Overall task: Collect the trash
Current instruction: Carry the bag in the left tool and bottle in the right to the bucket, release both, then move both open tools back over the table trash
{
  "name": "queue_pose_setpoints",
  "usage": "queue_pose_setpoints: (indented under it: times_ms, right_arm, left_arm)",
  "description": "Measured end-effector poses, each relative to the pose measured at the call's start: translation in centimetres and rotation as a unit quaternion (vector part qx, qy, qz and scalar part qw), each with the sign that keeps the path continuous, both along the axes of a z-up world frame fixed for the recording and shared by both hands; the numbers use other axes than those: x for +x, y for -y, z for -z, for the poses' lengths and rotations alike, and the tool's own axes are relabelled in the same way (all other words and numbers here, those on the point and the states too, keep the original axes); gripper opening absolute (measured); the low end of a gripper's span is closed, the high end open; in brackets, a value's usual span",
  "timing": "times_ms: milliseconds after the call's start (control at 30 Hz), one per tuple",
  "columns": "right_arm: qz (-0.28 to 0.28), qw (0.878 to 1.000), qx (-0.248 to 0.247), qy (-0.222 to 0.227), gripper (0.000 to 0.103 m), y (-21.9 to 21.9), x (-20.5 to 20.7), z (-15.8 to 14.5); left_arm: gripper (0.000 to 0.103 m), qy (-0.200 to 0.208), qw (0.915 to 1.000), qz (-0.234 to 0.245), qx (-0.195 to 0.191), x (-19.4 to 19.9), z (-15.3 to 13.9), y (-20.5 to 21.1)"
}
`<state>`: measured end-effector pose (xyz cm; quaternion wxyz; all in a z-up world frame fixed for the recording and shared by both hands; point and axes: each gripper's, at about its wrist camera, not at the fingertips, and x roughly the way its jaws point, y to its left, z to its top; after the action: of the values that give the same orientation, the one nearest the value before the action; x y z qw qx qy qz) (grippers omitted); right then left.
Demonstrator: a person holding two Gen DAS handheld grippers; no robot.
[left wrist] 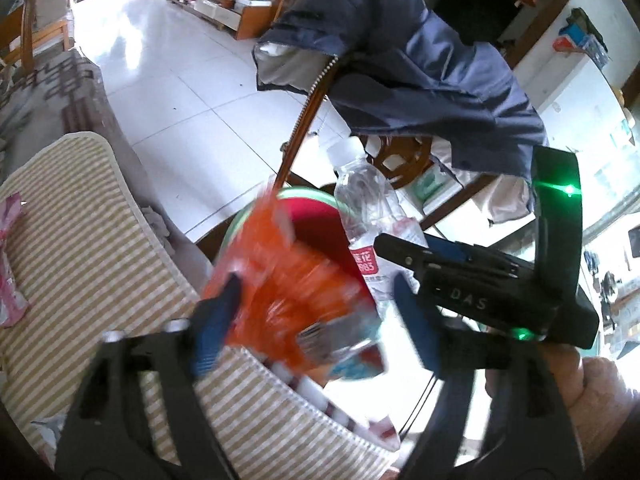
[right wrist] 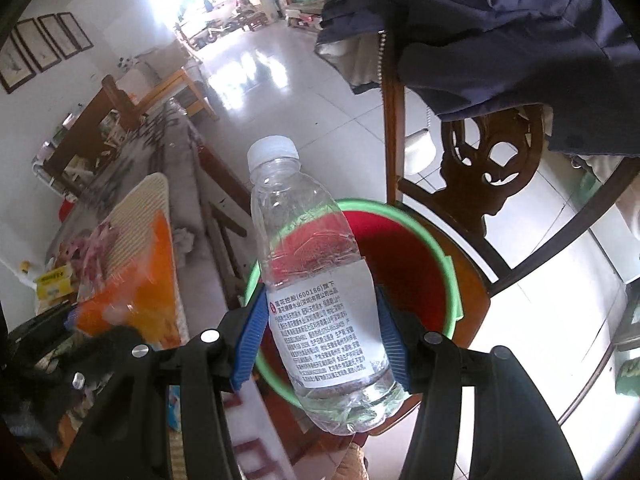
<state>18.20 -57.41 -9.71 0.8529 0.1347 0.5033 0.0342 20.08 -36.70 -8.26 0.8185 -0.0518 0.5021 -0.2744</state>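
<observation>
A red bucket (left wrist: 316,216) (right wrist: 404,252) with a green rim stands on a wooden chair seat. My left gripper (left wrist: 316,280) stands open just above and in front of it. A blurred orange snack bag (left wrist: 288,280) (right wrist: 156,276) lies between its jaws, brushing the left pad (left wrist: 216,320) and clear of the right pad (left wrist: 414,320). My right gripper (right wrist: 320,300) is shut on a clear plastic bottle (right wrist: 316,280) (left wrist: 368,208) with a white cap and label. It grips the label and holds the bottle tilted over the bucket's mouth.
A dark blue jacket (left wrist: 420,68) (right wrist: 500,28) hangs over the carved chair back (right wrist: 484,164) behind the bucket. At left lies a striped mat (left wrist: 80,248) with a pink wrapper (left wrist: 12,264) on it. White tiled floor (left wrist: 180,92) stretches beyond. A hand (left wrist: 600,384) shows at the lower right.
</observation>
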Motion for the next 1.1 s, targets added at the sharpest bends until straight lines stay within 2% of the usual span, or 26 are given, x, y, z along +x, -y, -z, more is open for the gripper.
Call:
queue_pose_setpoints:
  times_ms: [67,167,400,733,1100]
  right_arm:
    - [0.008,1.000,-0.001,0.007,0.061,0.4,0.2,-0.1]
    - [0.008,1.000,-0.004,0.013,0.061,0.4,0.4,-0.5]
    - [-0.005,1.000,0.012,0.028,0.061,-1.6,0.5,-1.5]
    - [-0.067,0.997,0.006,0.044,0.062,-9.7,0.1,-3.2]
    - [-0.123,0.992,-0.009,0.041,0.065,-19.5,-2.9,-3.6]
  left_arm:
    - [0.083,-0.005,0.9999,-0.011,-0.011,0.0,-0.1,-0.3]
    - [0.083,-0.003,0.9996,-0.025,-0.011,-0.3,-0.5,-1.5]
    - [0.083,0.028,0.9969,-0.073,-0.005,-2.0,-2.6,-5.7]
    - [0.083,0.047,0.9883,-0.144,-0.018,-5.3,-4.4,-13.6]
    - [0.083,0.040,0.9784,-0.200,-0.032,-10.1,-4.1,-22.8]
